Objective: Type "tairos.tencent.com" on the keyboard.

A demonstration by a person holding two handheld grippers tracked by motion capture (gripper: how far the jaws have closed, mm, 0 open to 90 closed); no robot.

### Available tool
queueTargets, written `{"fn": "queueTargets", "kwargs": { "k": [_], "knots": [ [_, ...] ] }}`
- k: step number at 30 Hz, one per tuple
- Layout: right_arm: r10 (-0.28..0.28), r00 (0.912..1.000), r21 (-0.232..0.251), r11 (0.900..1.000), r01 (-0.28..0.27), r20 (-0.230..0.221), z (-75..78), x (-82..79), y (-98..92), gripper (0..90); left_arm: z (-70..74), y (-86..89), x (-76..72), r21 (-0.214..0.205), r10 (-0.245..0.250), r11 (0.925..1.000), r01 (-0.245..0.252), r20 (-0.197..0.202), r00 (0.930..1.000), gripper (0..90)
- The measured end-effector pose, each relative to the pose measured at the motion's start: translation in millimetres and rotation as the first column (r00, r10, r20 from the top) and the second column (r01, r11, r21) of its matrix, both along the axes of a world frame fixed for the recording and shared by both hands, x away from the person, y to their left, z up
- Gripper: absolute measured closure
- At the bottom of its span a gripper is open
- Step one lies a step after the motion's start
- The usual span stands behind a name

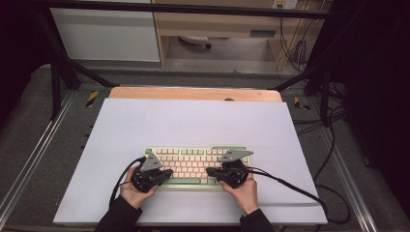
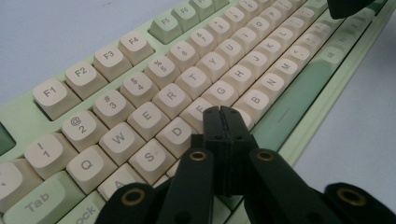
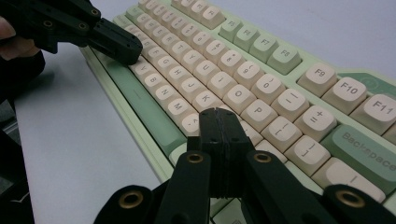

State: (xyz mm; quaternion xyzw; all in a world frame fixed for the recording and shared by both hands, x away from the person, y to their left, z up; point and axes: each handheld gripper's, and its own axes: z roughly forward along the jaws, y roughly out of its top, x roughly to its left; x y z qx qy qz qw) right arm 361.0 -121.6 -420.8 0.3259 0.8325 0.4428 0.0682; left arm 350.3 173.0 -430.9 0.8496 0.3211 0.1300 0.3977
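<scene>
Left gripper (image 2: 223,113): jaws pressed together, nothing between them; tips poised over the home row of the keyboard (image 2: 196,79), just above the F key (image 2: 198,111). Whether they touch a key cannot be told.

Right gripper (image 3: 219,116): jaws likewise clenched and empty; tips low over the keys just past the L and P (image 3: 258,113) columns, contact uncertain.

Hands: left hand (image 1: 137,192) and right hand (image 1: 244,192) each wrap a gripper from behind, with a cable (image 1: 290,186) trailing off to the right.

Keyboard: pale green case, cream keys, green space bar (image 3: 144,109); lies directly beneath both grippers, its long edge facing the person, on a white board (image 1: 193,121) that covers the table (image 1: 193,93).

Risks, as judged:
- The closed tips look wider than a single key, so a press may catch two neighbours at once.
- An angled push could slide the keyboard away across the smooth board.
- A tip hooking a key edge on lifting could pop the cap loose.
- The two grippers work close together over the middle keys and could knock each other.
</scene>
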Motion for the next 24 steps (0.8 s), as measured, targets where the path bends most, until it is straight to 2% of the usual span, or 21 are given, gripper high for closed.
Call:
{"fn": "queueTargets", "kwargs": {
  "k": [9, 24],
  "knots": [
    [0.002, 1.0, -0.004, 1.0, -0.002, -0.002, -0.9, -0.1, 0.3, 90.0, 12.3, 8.1, -1.2, -0.025, 0.014, 0.9996, -0.014, 0.024, 0.9996, 90.0],
    [0.003, 1.0, -0.004, 1.0, -0.003, 0.002, 0.1, 0.0, -0.2, 90.0, 16.2, 9.8, 4.3, -0.024, 0.033, 0.9992, -0.032, 0.03, 0.999, 90.0]
  ]
}}
